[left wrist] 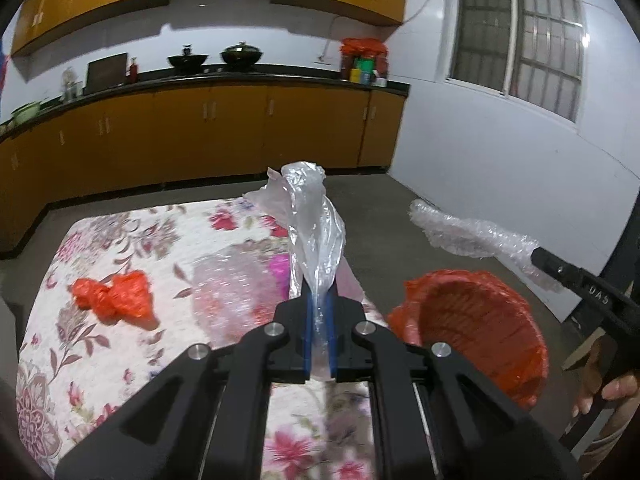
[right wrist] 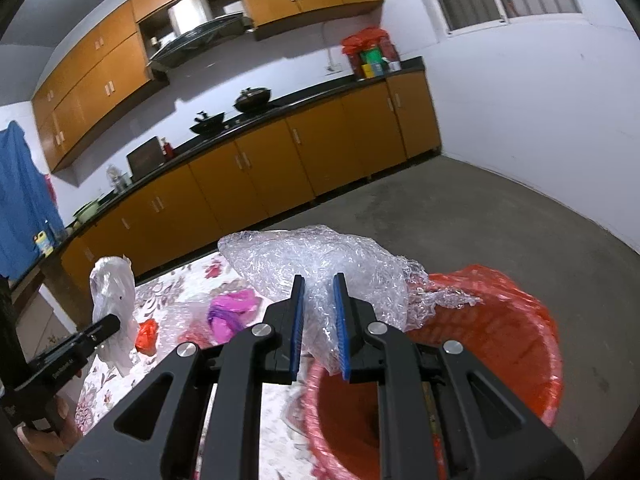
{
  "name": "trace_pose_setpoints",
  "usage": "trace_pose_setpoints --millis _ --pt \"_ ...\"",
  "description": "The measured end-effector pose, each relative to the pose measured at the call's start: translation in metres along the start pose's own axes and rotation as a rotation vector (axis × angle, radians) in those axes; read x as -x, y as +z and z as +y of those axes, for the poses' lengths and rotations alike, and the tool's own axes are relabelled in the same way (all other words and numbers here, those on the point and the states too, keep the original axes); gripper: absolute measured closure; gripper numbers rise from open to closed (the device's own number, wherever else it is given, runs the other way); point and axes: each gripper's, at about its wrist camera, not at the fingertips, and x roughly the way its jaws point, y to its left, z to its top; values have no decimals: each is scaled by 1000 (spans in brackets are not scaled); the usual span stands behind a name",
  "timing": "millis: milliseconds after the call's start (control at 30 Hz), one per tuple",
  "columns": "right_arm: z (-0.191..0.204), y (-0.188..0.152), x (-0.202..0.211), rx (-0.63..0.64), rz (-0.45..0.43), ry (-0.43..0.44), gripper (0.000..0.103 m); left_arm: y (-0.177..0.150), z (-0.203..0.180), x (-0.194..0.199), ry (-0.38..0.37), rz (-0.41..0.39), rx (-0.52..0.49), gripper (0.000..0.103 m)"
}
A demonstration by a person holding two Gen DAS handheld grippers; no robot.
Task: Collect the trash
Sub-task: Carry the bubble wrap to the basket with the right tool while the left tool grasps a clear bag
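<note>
My left gripper [left wrist: 319, 300] is shut on a clear plastic bag [left wrist: 314, 216] and holds it above the floral table [left wrist: 120, 360]. My right gripper [right wrist: 320, 292] is shut on a wad of bubble wrap [right wrist: 320, 264] over the red-lined trash basket [right wrist: 500, 340]. The basket [left wrist: 472, 320] stands right of the table. The bubble wrap [left wrist: 468, 232] and right gripper show at right in the left wrist view. On the table lie a crumpled red bag [left wrist: 116, 296], another sheet of bubble wrap [left wrist: 232, 292] and a pink wrapper [right wrist: 232, 312].
Orange kitchen cabinets [left wrist: 240, 128] with a black counter run along the far wall, with woks [left wrist: 240, 56] on it. A white wall and window [left wrist: 520, 40] stand at right. Grey floor [right wrist: 480, 220] lies beyond the table.
</note>
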Motion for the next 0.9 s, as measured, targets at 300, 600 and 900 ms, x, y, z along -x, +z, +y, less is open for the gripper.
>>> trace_pose_setpoints --millis 300,600,900 --pt "-26 -4 14 -27 -9 -53 88 0 -42 -9 -68 22 -55 95" --pt "-45 -7 25 -50 -19 -85 88 -4 -71 -19 -141 52 -76 96" --pt "-58 -12 33 -77 -15 -113 88 -9 -101 -32 -213 83 -94 95"
